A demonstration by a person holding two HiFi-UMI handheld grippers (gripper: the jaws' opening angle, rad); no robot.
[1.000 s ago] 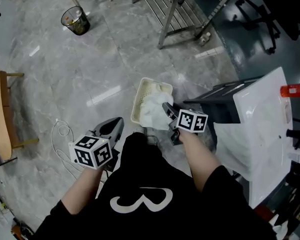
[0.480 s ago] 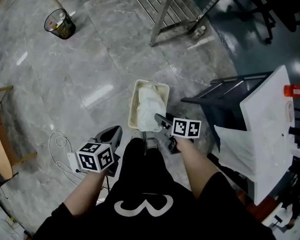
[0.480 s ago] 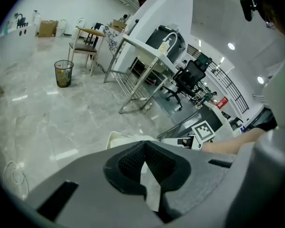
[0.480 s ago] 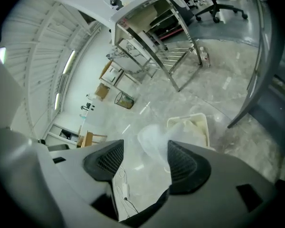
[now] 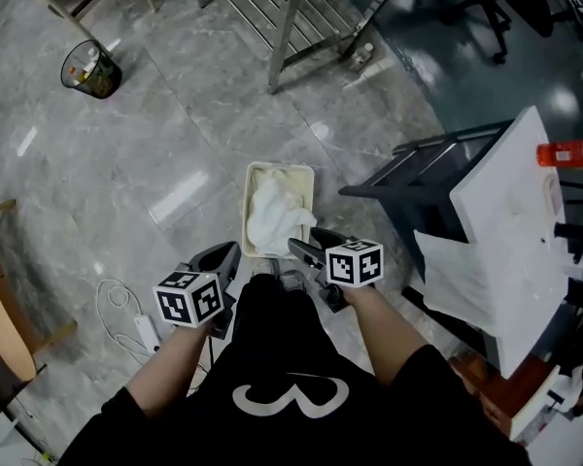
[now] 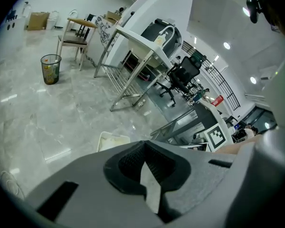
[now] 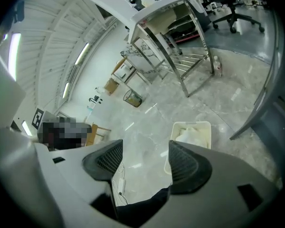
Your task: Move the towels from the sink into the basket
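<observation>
As your right gripper (image 5: 309,246) hangs just short of the basket (image 5: 249,202), its jaws have just been opening and they stand spread wide, with nothing between them. I read that as the drop made. The towel (image 5: 274,210) lies crumpled inside the basket and fills most of it, clear of both your grippers. The basket sits on the floor (image 5: 155,134) right in front of you.

Your left gripper (image 5: 225,255) points down at the floor just left of the basket's near end. Its jaws are pressed together and it carries nothing, so this side is idle.

So you're at the tail of a delivery: cloth released, gripper empty, and the return trip ahead. The next move calls for lifting the right gripper up and away from the basket rim so it doesn't snag the towel you've just let go. Then you swing round to the white counter (image 5: 505,212) on your right.

From up here the sink basin itself can't be seen, so I can't say whether any towels wait in it. If one does, go in with the jaws wide and pinch a thick fold near the middle. Carry it high enough that no corner trails over the counter edge.
</observation>
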